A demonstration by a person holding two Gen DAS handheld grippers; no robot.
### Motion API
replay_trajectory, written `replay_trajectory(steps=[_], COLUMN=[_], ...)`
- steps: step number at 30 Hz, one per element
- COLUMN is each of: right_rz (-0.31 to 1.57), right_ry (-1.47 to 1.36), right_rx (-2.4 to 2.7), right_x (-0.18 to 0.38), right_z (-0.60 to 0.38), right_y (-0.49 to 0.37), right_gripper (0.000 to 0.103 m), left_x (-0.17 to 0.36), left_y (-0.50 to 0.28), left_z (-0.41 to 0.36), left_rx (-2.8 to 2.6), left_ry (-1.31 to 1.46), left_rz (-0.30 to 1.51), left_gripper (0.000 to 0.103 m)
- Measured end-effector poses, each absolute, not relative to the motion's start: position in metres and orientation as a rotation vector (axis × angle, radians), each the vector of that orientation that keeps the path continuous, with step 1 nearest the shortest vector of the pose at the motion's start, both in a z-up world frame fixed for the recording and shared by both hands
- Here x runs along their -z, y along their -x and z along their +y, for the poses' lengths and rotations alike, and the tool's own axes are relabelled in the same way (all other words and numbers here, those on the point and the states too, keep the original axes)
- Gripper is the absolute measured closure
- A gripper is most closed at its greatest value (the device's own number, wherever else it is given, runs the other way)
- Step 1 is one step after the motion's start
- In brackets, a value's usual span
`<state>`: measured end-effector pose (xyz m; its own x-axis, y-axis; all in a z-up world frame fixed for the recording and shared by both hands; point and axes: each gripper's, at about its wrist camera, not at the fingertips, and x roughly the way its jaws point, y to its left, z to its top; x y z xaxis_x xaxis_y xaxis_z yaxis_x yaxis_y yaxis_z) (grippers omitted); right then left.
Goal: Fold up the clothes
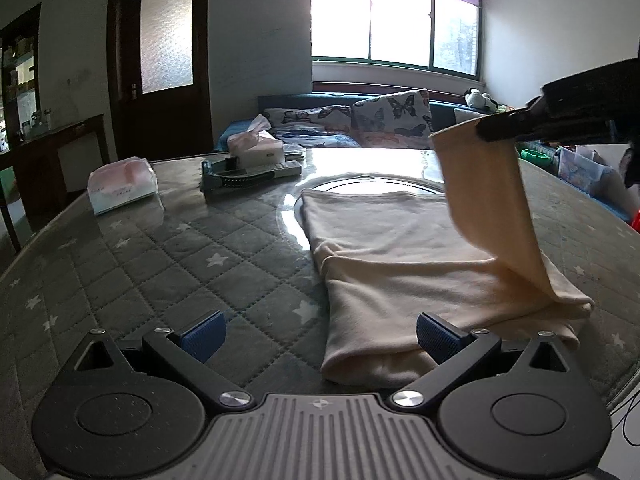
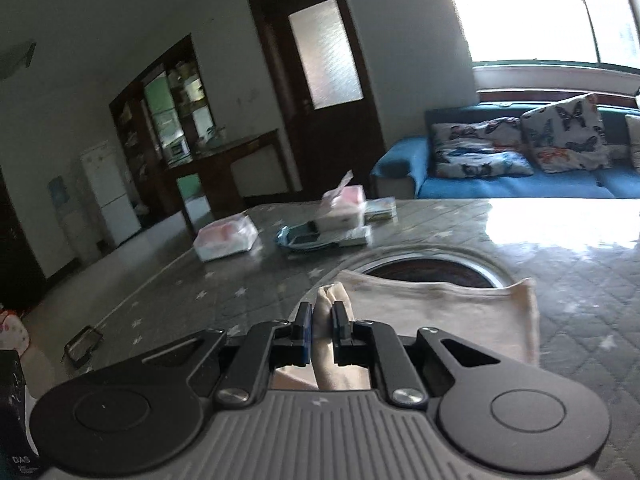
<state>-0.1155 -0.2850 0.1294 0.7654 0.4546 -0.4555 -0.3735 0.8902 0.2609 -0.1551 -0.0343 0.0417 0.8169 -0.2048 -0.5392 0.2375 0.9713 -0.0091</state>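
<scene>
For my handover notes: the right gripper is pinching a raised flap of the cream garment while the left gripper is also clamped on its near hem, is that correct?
Not quite. The right gripper is shut on a raised flap of the cream garment, but the left gripper is open, its blue-padded fingers spread wide and holding nothing. The left wrist view shows this.

cream garment [image 1: 400, 264] lies flat, one end lifted.

A: We see the garment [image 1: 400, 256] as soft, matt cream cloth, and the table cover [image 1: 160, 256] as quilted grey fabric under a glossy clear sheet.

B: We agree. We note the left gripper [image 1: 320, 334] has matt black plastic arms, 2 ribbed blue pads and shiny metal rivets; the door [image 2: 320, 92] looks like dark wood with frosted glass.
</scene>
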Motion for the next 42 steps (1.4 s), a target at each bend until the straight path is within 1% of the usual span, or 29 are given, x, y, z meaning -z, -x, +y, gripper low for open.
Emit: replay_trajectory(steps=[7, 9, 12, 19, 21, 24, 26, 27, 29, 30, 32, 34, 39, 40, 41, 42], right_rz=[0.581, 0.596, 0.601, 0.593, 0.603, 0.637, 0.67, 0.688, 0.715, 0.731, 0.746, 0.755, 0.765, 0.768, 0.772, 0.776], right_ry=[-0.137, -0.132, -0.123, -0.091, -0.07, -0.04, -0.021, -0.015, -0.008, -0.005, -0.005, -0.006, -0.006, -0.009, -0.012, -0.015], right_rx=[-0.522, -0.544, -0.561, -0.499, -0.47, -0.414, -0.371, -0.354, -0.33, -0.318, -0.31, -0.306, -0.311, -0.313, -0.316, -0.319], right_x=[-0.115, -0.111, -0.109, -0.115, -0.113, -0.103, -0.093, -0.088, -0.08, -0.074, -0.067, -0.061, -0.051, -0.05, -0.048, -0.046], right_z=[-0.252, -0.243, -0.236, -0.267, -0.282, -0.306, -0.323, -0.331, -0.343, -0.35, -0.358, -0.364, -0.368, -0.369, -0.369, -0.369], right_y=[0.111, 0.11, 0.112, 0.115, 0.119, 0.128, 0.135, 0.138, 0.144, 0.149, 0.155, 0.161, 0.169, 0.17, 0.169, 0.168], right_gripper=[0.094, 0.091, 0.091, 0.089, 0.083, 0.081, 0.081, 0.081, 0.081, 0.081, 0.081, 0.081, 0.081, 0.081, 0.081, 0.081], left_x=[-0.04, -0.04, -0.04, -0.045, -0.048, -0.052, -0.053, -0.052, -0.05, -0.05, -0.047, -0.045, -0.04, -0.038, -0.036, -0.034], left_y=[0.155, 0.155, 0.156, 0.151, 0.15, 0.147, 0.145, 0.143, 0.139, 0.138, 0.133, 0.129, 0.12, 0.119, 0.117, 0.117], left_z=[-0.031, -0.031, -0.033, -0.042, -0.047, -0.055, -0.061, -0.065, -0.072, -0.075, -0.083, -0.086, -0.094, -0.095, -0.095, -0.096], left_rx=[0.23, 0.232, 0.234, 0.252, 0.261, 0.284, 0.308, 0.315, 0.329, 0.337, 0.349, 0.349, 0.344, 0.343, 0.341, 0.341], left_ry=[-0.053, -0.053, -0.058, -0.073, -0.083, -0.095, -0.11, -0.12, -0.139, -0.149, -0.169, -0.182, -0.208, -0.215, -0.22, -0.224], left_rz=[0.575, 0.576, 0.575, 0.565, 0.551, 0.534, 0.531, 0.533, 0.538, 0.54, 0.55, 0.559, 0.586, 0.594, 0.601, 0.609], left_gripper=[0.0, 0.0, 0.0, 0.0, 0.0, 0.002, 0.01, 0.011, 0.02, 0.023, 0.036, 0.041, 0.051, 0.054, 0.06, 0.064])
